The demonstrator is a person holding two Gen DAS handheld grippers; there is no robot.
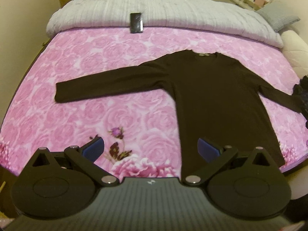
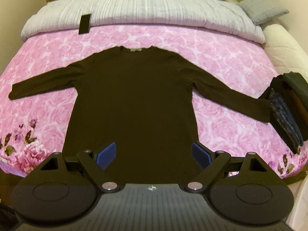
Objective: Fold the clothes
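Centre frame in both views: dark long-sleeve top point(image 2: 132, 96) flat on the bed point(image 2: 221, 57), sleeves spread, neck toward the top. Soft, light, limp, probably sags when lifted, so pinch hem corners or a cuff. Left claw point(image 1: 151, 150) and right claw point(image 2: 154, 155) both spread wide, holding nothing, near the hem.

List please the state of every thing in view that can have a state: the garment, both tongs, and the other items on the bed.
Dark long-sleeved top: spread flat, unfolded, both sleeves out to the sides.
Left tongs: open, holding nothing.
Right tongs: open, holding nothing, above the top's hem.
Stack of clothes: folded, at the right edge of the bed.
Grey duvet: bunched at the far end.
Black phone: lying against the duvet.
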